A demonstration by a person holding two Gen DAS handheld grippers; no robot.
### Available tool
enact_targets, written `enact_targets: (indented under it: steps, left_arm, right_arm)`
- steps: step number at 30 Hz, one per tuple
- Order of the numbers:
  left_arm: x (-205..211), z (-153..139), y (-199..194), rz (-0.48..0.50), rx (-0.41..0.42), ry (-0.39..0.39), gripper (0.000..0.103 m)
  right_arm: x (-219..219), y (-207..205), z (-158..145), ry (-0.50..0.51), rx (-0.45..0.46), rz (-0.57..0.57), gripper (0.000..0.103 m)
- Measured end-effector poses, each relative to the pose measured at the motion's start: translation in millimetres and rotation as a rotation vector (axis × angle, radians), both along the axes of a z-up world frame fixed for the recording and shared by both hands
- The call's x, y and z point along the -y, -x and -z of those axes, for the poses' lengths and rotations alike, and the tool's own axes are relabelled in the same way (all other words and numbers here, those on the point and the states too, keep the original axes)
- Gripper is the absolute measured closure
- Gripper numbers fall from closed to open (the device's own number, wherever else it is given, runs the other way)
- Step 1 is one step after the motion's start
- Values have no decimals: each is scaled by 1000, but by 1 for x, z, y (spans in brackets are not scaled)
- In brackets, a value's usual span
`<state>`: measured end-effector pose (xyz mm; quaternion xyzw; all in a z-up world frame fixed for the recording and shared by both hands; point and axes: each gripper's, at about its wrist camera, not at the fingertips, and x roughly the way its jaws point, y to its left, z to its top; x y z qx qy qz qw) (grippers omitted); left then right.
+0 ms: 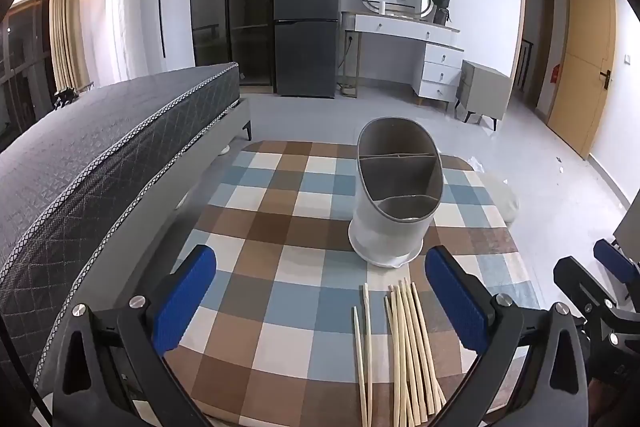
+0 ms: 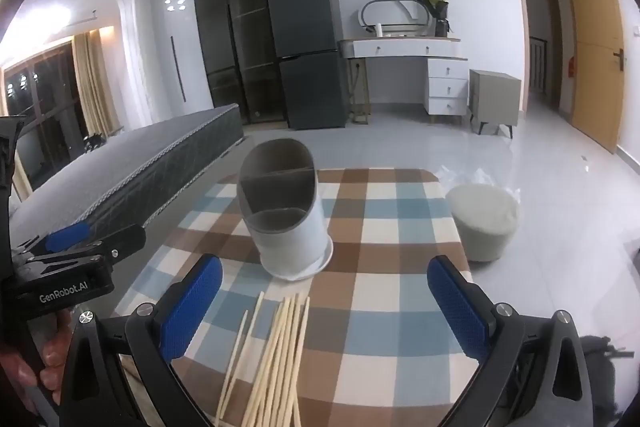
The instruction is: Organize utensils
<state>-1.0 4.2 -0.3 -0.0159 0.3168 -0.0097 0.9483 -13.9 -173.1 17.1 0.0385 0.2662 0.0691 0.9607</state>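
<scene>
Left wrist view: left claw (image 1: 320,303) spread wide, gripping nothing.
Right wrist view: right claw (image 2: 324,307) likewise released (empty).
Chopsticks (image 1: 404,351): loose bundle lying flat on checkered table (image 1: 280,227), near edge.
Utensil holder (image 1: 396,195): upright, divided compartments, just beyond chopsticks.

One utensil holder (image 1: 396,203), about nine chopsticks (image 1: 404,347), one stool (image 2: 482,223).
</scene>
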Motion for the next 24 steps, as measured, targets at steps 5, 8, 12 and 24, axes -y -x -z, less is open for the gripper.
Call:
enact_targets:
  steps: [5,8,12,24]
  left_arm:
    - [0,1,0,2,2,9,1]
    - [0,0,-1,2,2,9,1]
    - [0,0,-1,4,1,9,1]
    - [-1,1,-2,3,-10,25,1]
  right_arm:
    - [1,-1,1,-12,-3,4,0]
    - [0,-1,0,-9,-1,7,0]
    - [0,-2,1,-6,-1,8,0]
    - [1,-1,0,-7,5,11,0]
